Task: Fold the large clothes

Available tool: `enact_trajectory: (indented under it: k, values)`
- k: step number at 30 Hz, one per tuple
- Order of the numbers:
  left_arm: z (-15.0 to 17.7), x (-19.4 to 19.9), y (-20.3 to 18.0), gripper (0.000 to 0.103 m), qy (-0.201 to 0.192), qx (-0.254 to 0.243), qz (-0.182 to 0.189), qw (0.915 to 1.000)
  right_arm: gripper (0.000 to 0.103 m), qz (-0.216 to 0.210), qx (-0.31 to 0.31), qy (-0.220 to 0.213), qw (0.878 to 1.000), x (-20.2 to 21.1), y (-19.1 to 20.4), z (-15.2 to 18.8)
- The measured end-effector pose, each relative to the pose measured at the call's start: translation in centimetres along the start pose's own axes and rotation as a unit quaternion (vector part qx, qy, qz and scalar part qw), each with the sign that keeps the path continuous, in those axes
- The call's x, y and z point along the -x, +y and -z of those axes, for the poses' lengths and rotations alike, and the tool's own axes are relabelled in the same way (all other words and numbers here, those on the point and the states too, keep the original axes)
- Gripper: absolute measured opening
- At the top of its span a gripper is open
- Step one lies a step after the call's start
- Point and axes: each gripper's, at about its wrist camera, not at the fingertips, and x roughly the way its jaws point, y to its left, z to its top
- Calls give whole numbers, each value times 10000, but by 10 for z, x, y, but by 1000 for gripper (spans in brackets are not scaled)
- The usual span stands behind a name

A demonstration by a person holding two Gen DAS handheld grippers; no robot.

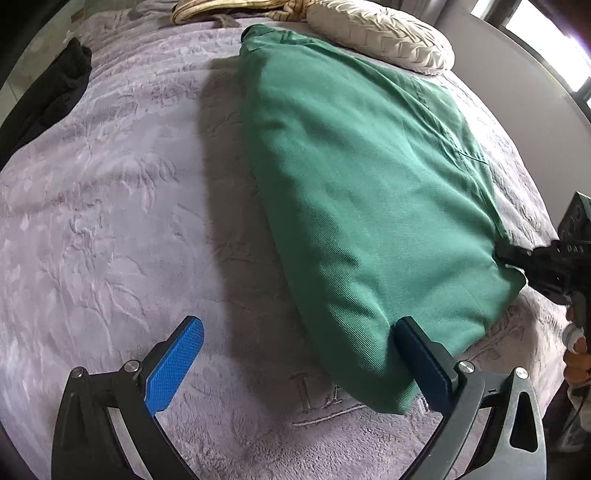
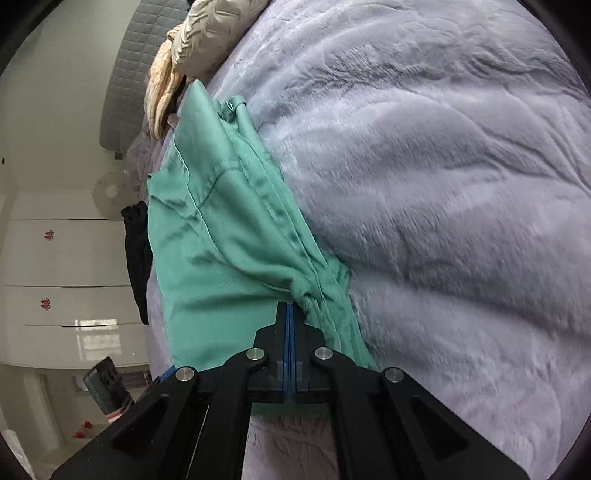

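A large green garment (image 1: pixel 354 177) lies folded lengthwise on the lilac plush blanket (image 1: pixel 110 184), running from near me to the pillows. My left gripper (image 1: pixel 299 339) is open, its blue pads wide apart; the right pad (image 1: pixel 417 354) touches the garment's near left corner, nothing between the pads but blanket. My right gripper (image 2: pixel 289 310) is shut on a bunched edge of the green garment (image 2: pixel 221 229). It also shows in the left wrist view (image 1: pixel 517 254), pinching the garment's right near corner.
A beige pillow (image 1: pixel 380 33) and a striped cloth (image 1: pixel 221 9) lie at the bed's head. A black garment (image 1: pixel 48 99) lies at the bed's left edge. White drawers (image 2: pixel 62 266) and a grey headboard (image 2: pixel 136 66) stand beyond the bed.
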Motion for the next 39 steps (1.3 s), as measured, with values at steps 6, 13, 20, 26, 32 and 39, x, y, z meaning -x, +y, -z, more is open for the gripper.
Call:
enact_trajectory:
  k: [6,13,20,26,32,39]
  values:
    - [1,3,0,103,9,110,-88,9999,3,357,590,-125,9975,34,27,3]
    - [1,5,1,103,49,273,-173,9995,3,470,791,-86,9957,43,38,-18]
    - [-11,19,8,103,-23,441,-278,9986,4,568,887,109,9944,27,47,-37]
    - [-23,16,10,103,-13,652,-392,9971,24,667,775,248,9944,15,41,-44]
    - [-33,12,4,103,69,561,-433,9975,82,652,844,158,9942,19,39,-49]
    - [-47,5,3,103,266,593,-724,9953,83,740,809,236,9937,13,35,-56]
